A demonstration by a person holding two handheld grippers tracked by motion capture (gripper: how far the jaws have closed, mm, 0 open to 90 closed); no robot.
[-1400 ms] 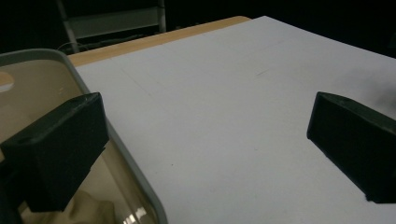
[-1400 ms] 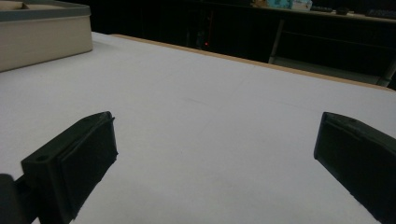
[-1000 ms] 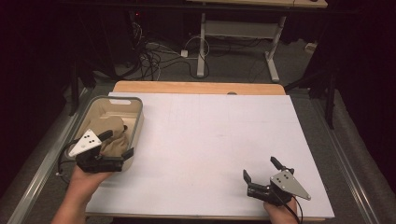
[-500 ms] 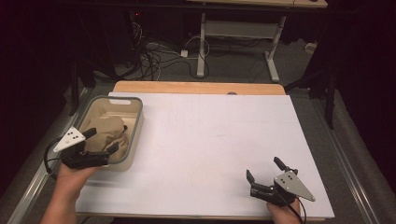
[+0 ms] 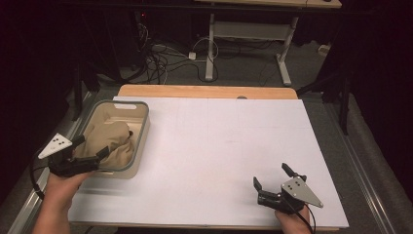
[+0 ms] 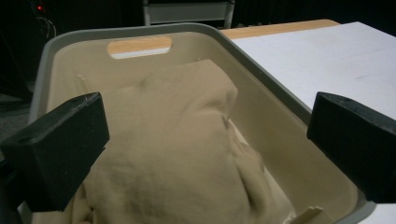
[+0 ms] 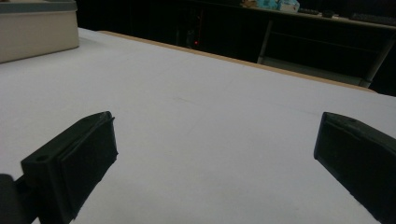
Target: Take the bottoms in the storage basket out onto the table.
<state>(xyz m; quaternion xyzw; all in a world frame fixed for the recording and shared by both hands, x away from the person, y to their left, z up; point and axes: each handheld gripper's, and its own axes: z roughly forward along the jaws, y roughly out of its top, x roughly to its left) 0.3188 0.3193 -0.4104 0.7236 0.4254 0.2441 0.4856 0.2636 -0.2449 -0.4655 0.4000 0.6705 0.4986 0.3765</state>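
Observation:
A grey-rimmed beige bin [image 5: 141, 127] stands at the table's left with a crumpled tan cloth [image 5: 111, 140] lying inside it. My left gripper [image 5: 90, 146] hovers at the bin's near left corner. It is open, with one jaw over the cloth and nothing held. In the left gripper view the tan cloth [image 6: 177, 140] lies loose beyond the wide-apart jaws, inside the bin [image 6: 261, 79]. My right gripper [image 5: 270, 175] rests open near the front right of the white table [image 5: 219, 141]. Only bare table surface lies between its jaws in the right gripper view, where the right gripper [image 7: 215, 140] points across the sheet.
The bin's corner [image 7: 37, 28] shows far off in the right gripper view. A wooden strip [image 5: 204, 91] edges the table's far side. Beyond it are desk legs [image 5: 210, 53] and cables [image 5: 160, 58] on the floor. A metal rail [image 5: 363, 165] runs along the right.
My left gripper has drawn back to the left and toward the bin's near corner, staying open. The right gripper has barely shifted.

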